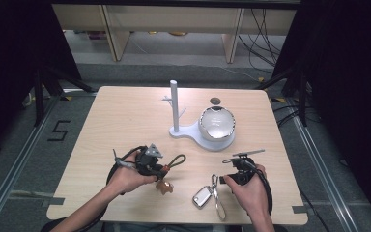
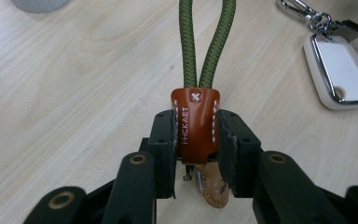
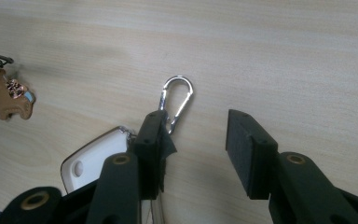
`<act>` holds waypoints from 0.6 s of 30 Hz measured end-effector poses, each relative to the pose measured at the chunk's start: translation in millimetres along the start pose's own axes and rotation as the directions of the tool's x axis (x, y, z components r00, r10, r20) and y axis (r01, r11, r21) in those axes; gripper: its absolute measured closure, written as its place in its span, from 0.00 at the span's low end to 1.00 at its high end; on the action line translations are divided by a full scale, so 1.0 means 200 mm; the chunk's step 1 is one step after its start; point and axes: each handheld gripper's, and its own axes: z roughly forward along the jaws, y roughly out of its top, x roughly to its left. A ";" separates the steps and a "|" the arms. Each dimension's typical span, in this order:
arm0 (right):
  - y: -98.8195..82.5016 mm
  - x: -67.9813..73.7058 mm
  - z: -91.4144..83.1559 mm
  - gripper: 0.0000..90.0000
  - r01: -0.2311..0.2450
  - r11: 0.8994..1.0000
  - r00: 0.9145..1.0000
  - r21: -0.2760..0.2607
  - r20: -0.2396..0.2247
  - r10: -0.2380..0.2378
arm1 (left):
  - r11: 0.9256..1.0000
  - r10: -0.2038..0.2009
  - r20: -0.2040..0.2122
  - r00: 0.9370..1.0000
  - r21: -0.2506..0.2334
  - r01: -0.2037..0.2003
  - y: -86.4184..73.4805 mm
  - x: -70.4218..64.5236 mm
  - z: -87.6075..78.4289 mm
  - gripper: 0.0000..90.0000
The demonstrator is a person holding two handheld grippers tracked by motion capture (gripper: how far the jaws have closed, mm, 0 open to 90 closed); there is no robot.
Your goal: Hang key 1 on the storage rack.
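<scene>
My left gripper point(image 2: 196, 135) is shut on the brown leather tab point(image 2: 195, 122) of a keychain with a green cord loop point(image 2: 207, 42). In the high view that gripper point(image 1: 160, 170) sits at the front left, the green loop point(image 1: 176, 161) pointing right and a tan leather charm point(image 1: 164, 187) hanging below. My right gripper point(image 3: 196, 140) stands open over the table, its left jaw beside a silver carabiner point(image 3: 177, 98) and a white car key fob point(image 3: 95, 161). The fob point(image 1: 202, 197) lies just left of the right gripper point(image 1: 229, 178) in the high view.
A white stand with an upright post point(image 1: 174, 104) and a round white bowl point(image 1: 217, 123) sits at the table's middle back. A small dark hole point(image 1: 215, 100) lies behind it. The tan charm point(image 3: 7, 95) shows at the left of the right gripper view.
</scene>
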 end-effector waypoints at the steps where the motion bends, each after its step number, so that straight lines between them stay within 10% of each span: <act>1: 0.00 0.01 0.00 0.65 -0.021 1.000 1.000 -0.011 -0.002 0.021 | 1.000 -0.008 -0.004 1.000 -0.011 0.008 -0.01 0.01 -0.02 0.76; 18: -0.01 0.00 -0.01 0.64 -0.027 0.999 1.000 -0.039 0.006 0.028 | 0.991 -0.086 -0.038 0.996 -0.108 0.081 -0.03 0.10 -0.12 0.76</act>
